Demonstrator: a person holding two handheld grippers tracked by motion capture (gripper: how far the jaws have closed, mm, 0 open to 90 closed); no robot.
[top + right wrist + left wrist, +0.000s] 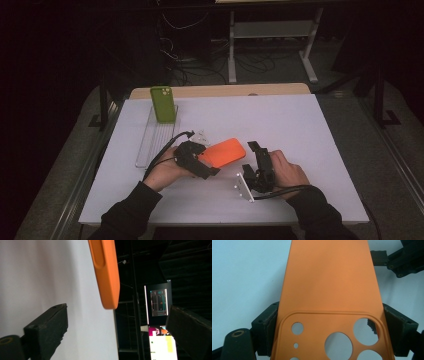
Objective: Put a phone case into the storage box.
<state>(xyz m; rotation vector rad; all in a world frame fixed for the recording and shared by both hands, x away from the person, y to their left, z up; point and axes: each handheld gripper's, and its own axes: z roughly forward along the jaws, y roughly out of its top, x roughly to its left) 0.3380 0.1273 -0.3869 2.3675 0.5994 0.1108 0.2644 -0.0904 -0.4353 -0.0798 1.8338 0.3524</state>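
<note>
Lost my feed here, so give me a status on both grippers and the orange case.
Left gripper shut on orange phone case, camera end. Right gripper open beside it, not touching. Nothing in the way.

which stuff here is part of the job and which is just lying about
In the job:
- orange phone case, clamped at its camera end
- left gripper, shut on it
- right gripper, fingers open beside the case's far end

Lying about:
- green phone case, standing upright in the rack
- clear rack
- white table
</note>
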